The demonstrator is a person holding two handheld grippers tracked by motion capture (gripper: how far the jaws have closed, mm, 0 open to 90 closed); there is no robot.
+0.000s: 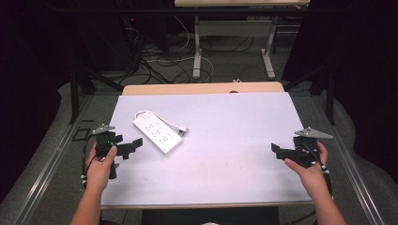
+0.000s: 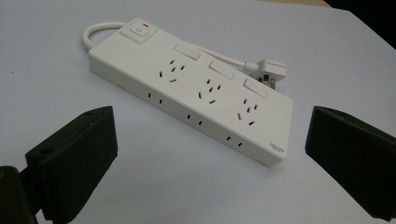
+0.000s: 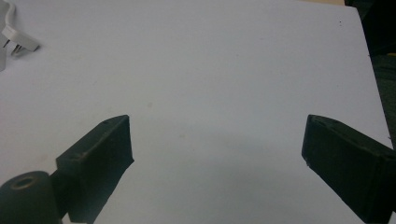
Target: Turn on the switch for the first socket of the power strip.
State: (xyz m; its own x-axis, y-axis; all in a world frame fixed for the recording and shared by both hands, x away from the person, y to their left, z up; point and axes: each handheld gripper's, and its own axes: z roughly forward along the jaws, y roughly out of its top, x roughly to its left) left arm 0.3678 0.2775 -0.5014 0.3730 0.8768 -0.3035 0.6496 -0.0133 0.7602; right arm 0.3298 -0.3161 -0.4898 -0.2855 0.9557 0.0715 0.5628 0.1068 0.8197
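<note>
I see my left forearm coming in from the bottom left of the high view, the left hand (image 1: 99, 166) wrapped around the left gripper (image 1: 133, 146), which points to the right and a little forward. Its jaws stand wide apart with nothing between them. On the other side, my right hand (image 1: 307, 168) grips the right gripper (image 1: 277, 151), aimed leftward across from the other one. Its jaws are spread just as wide, also holding nothing.
</note>
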